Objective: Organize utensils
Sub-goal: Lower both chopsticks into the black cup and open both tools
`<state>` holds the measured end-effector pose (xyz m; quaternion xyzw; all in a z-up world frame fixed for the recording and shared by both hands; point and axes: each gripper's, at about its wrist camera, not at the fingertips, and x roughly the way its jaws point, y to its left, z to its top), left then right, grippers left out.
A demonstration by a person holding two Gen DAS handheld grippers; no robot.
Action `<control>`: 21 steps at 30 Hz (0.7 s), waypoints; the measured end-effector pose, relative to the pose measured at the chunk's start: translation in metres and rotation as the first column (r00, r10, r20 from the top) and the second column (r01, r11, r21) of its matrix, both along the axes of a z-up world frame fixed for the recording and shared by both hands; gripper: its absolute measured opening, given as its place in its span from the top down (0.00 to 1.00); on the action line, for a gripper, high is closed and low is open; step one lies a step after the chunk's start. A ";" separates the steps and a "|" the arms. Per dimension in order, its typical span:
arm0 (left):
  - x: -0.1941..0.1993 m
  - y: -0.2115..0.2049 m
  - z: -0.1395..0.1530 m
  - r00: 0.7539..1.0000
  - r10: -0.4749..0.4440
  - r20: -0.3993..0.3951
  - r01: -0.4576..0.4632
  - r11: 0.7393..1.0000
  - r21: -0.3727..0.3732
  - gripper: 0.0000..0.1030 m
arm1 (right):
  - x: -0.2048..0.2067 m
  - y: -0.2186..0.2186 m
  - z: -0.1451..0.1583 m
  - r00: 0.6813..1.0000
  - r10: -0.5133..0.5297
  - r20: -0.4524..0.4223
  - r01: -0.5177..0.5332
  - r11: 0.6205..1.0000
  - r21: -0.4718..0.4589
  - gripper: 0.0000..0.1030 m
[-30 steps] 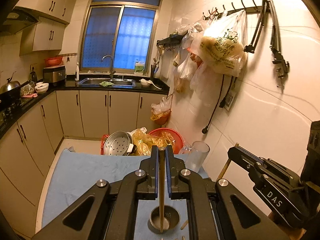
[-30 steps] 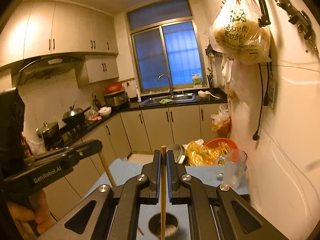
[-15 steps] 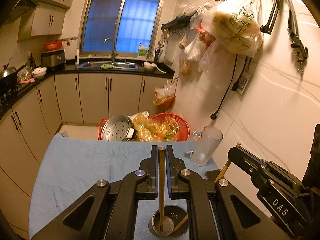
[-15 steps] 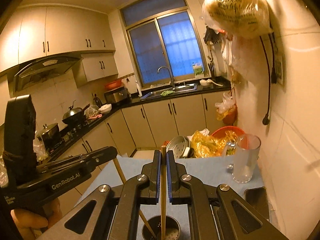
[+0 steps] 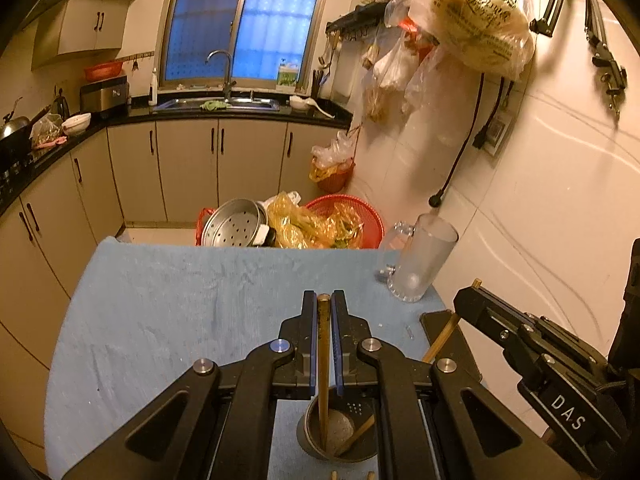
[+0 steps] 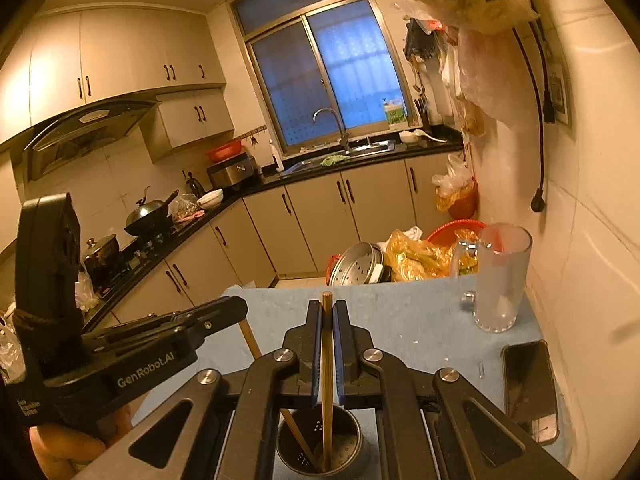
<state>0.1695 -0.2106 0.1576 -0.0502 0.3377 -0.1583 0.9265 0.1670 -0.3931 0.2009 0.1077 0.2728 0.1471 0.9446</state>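
A round metal utensil holder (image 5: pixel 340 436) stands on the blue cloth near the table's front; it also shows in the right wrist view (image 6: pixel 320 446). My left gripper (image 5: pixel 323 320) is shut on a wooden chopstick (image 5: pixel 323 360) whose lower end is inside the holder. My right gripper (image 6: pixel 327 328) is shut on a second chopstick (image 6: pixel 327 380), also standing in the holder. Each chopstick shows slanted in the other view: the second chopstick in the left wrist view (image 5: pixel 440 340), the first chopstick in the right wrist view (image 6: pixel 250 338). Two more stick ends (image 5: pixel 334 475) lie at the front edge.
A glass mug (image 5: pixel 420 266) stands at the table's far right corner (image 6: pixel 500 280). A dark phone (image 6: pixel 528 388) lies on the right edge. Beyond the table are a steamer pot (image 5: pixel 234 230), yellow bags and a red basket (image 5: pixel 352 212). The wall is close on the right.
Both grippers have lowered and tilted down, bringing the two chopsticks deeper into the holder. The table and mug now appear larger and higher in view.
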 end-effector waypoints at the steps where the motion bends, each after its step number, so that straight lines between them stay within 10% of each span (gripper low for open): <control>1: 0.000 0.000 -0.001 1.000 0.003 0.001 -0.003 1.000 0.001 0.93 | 0.000 0.000 -0.001 1.000 0.000 -0.004 0.000 1.000 0.002 0.94; 12: -0.008 0.003 0.000 1.000 0.015 0.009 -0.015 1.000 0.000 0.93 | -0.003 -0.008 -0.011 0.998 -0.039 -0.039 0.040 0.999 0.028 0.90; 17: -0.011 0.006 -0.003 1.000 0.009 -0.025 -0.009 1.000 -0.008 0.91 | -0.010 -0.008 -0.006 0.997 -0.070 -0.040 0.071 0.997 0.016 0.71; 20: -0.017 0.009 -0.003 1.000 0.016 -0.025 -0.016 1.000 -0.007 0.72 | -0.016 -0.011 -0.003 0.996 -0.082 -0.043 0.083 0.996 0.019 0.66; 21: -0.020 0.010 -0.003 0.999 0.022 -0.023 -0.022 1.000 -0.004 0.50 | -0.018 -0.012 -0.002 0.995 -0.090 -0.046 0.091 0.996 0.018 0.59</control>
